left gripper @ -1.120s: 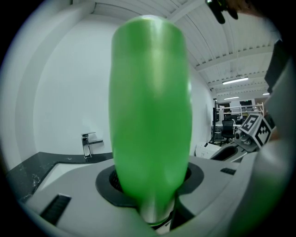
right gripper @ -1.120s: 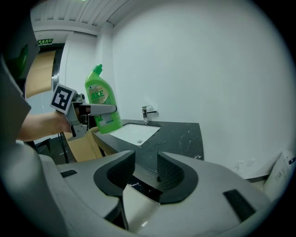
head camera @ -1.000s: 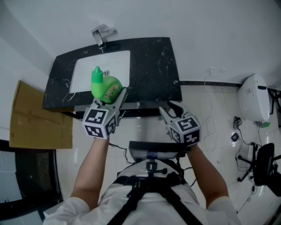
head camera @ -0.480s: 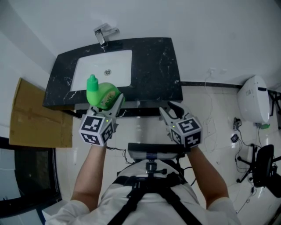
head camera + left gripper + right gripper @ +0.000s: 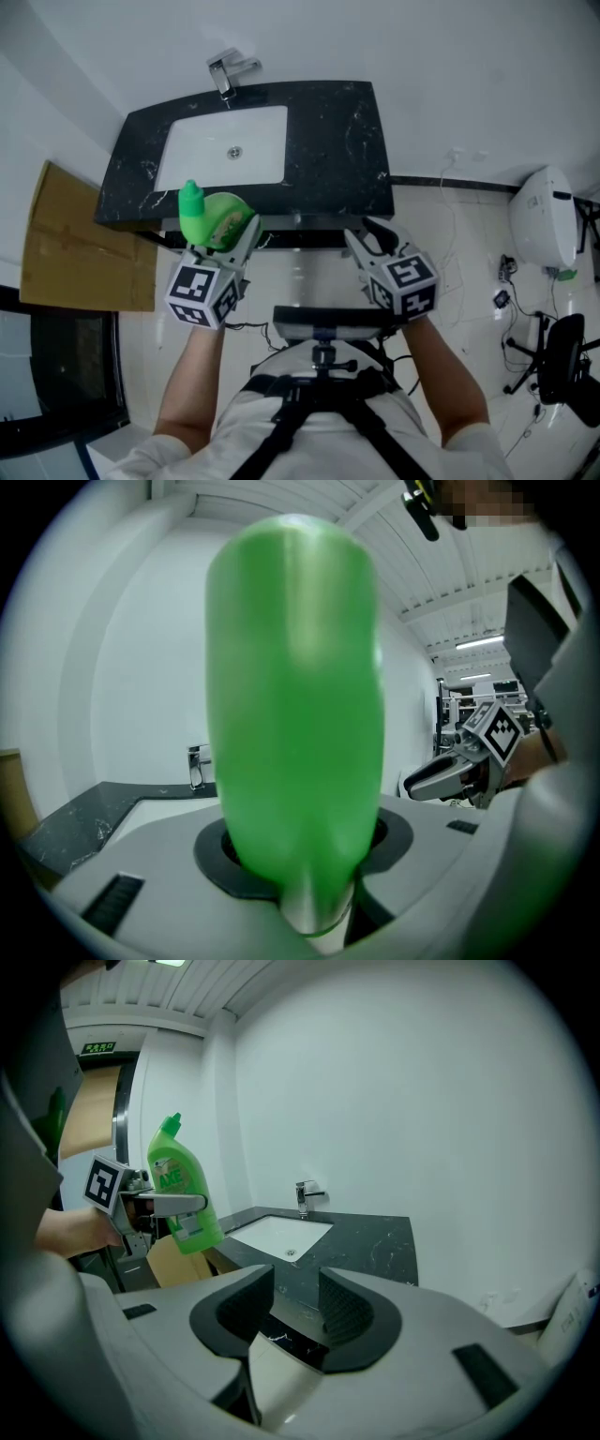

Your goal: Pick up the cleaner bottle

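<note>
While the left gripper (image 5: 229, 234) pinches the green bottle (image 5: 216, 216) by its body, the bottle hangs in the air, clear of the counter (image 5: 328, 141). Head view: bottle sits over the counter's front left edge, cap toward the upper left, just in front of the white sink (image 5: 225, 155). Left gripper view: bottle (image 5: 295, 696) fills the middle and rises from between the jaws, which press on its sides; faucet (image 5: 199, 766) and counter (image 5: 84, 808) lie behind it at lower left. Right gripper view: bottle (image 5: 180, 1185) near upright, cap on top, label facing the camera, one left jaw across its lower half, bottom above counter level. Right gripper (image 5: 372, 236) is spread with nothing in it; in its own view (image 5: 295, 1307) only the counter edge shows past the gap between the pads. It is held near the counter's front right, well apart from the bottle. Faucet (image 5: 225, 73) stands at the back of the sink against the wall. Brown cardboard (image 5: 66, 244) lies on the floor left of the counter.
</note>
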A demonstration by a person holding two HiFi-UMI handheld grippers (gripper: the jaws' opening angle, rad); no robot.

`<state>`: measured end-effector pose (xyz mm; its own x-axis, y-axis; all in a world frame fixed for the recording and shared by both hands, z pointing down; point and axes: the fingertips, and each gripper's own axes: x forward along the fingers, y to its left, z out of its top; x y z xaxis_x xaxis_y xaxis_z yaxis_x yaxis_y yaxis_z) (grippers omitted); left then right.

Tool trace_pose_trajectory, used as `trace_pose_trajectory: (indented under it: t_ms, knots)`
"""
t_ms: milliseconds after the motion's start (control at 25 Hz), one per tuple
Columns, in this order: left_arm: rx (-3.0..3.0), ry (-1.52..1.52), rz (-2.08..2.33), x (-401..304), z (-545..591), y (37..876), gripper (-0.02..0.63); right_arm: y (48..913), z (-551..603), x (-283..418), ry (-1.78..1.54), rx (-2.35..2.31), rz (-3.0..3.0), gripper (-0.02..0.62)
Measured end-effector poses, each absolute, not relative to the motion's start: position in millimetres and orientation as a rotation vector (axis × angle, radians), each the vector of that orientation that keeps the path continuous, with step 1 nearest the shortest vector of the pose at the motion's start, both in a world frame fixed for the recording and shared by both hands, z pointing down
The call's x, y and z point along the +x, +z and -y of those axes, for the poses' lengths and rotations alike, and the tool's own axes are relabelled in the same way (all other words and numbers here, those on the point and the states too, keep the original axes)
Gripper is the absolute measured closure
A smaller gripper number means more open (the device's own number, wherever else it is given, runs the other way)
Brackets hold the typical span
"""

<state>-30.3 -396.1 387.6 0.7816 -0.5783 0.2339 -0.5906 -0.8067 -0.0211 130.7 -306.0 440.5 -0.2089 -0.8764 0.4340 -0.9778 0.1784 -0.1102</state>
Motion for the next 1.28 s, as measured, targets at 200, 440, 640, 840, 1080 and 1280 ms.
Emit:
trace_pose_trajectory:
  t_ms: [200,440,640,840,1080,1280]
  knots:
    - [2.898,0.374,0.952,-39,388,395,0.426,439,304,132,0.536,1.784,2.181,0.446]
    - [2.893,0.375,0.993,-50,386,394,0.426,437,303,132,0.532,1.793,2.181,0.446]
    - [2.874,0.401,0.995,-60,380,398,0.426,434,301,133,0.506,1.804,2.166,0.446]
    - [2.885,0.382,1.012,-68,379,399,0.428,428,300,136,0.449,1.824,2.152,0.446]
    - [2.860,0.405,1.027,-78,372,403,0.428,424,296,141,0.450,1.840,2.144,0.446]
    - [2.855,0.393,1.045,-85,369,403,0.430,423,292,139,0.500,1.849,2.129,0.446]
